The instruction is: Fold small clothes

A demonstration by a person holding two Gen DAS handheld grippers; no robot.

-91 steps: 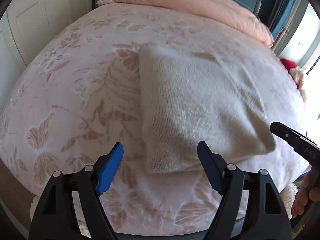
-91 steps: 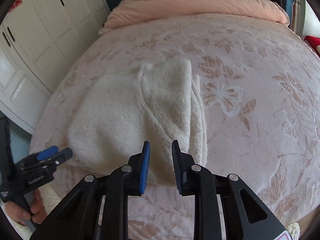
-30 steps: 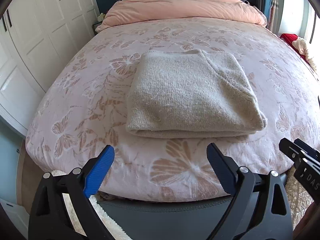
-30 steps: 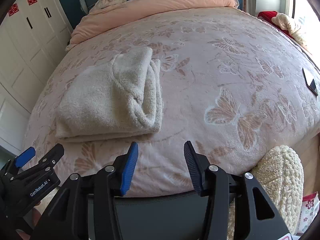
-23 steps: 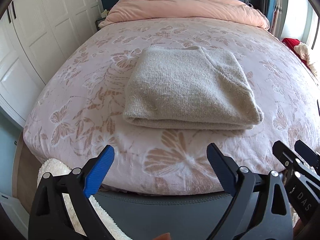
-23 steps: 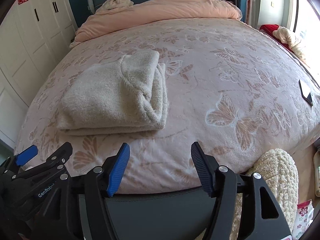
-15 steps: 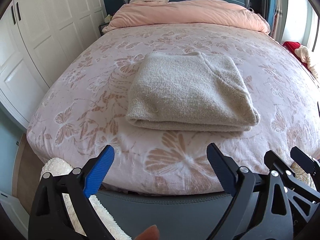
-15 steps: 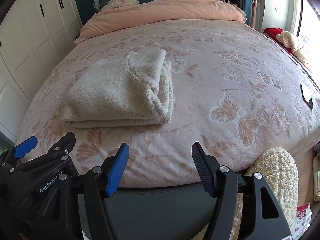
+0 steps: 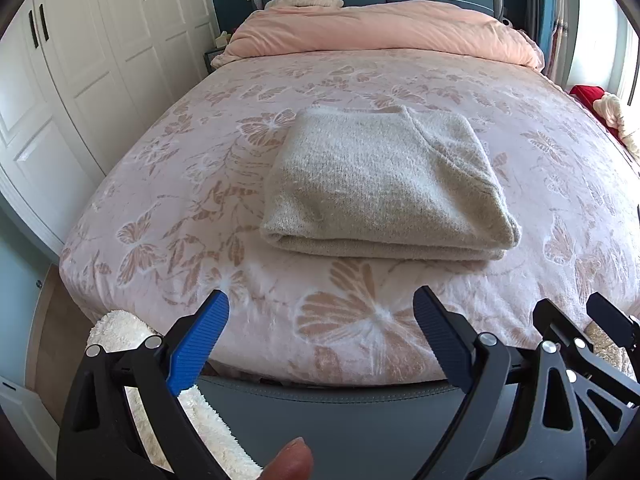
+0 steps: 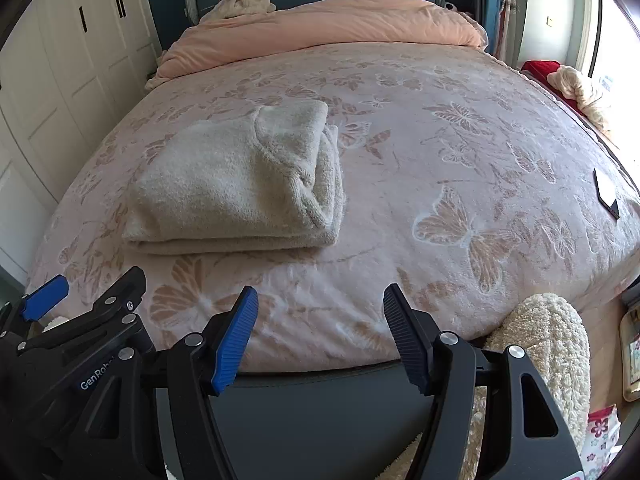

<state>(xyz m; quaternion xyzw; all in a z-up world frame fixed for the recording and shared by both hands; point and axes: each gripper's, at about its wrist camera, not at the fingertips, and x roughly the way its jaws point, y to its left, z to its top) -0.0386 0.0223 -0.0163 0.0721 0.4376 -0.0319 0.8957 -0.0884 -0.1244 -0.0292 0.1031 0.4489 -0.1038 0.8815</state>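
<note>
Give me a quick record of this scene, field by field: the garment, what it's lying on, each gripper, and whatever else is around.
garment: cream knitted sweater, folded into a flat rectangle, lying free
surface: pink butterfly-patterned bedspread
left gripper: open, empty, held off the foot of the bed
right gripper: open, empty, clear of the sweater
at the head of the bed: peach duvet, bunched up
left side: white wardrobe doors
on the bed's right edge: dark flat phone-like object
task state: folding looks finished
</note>
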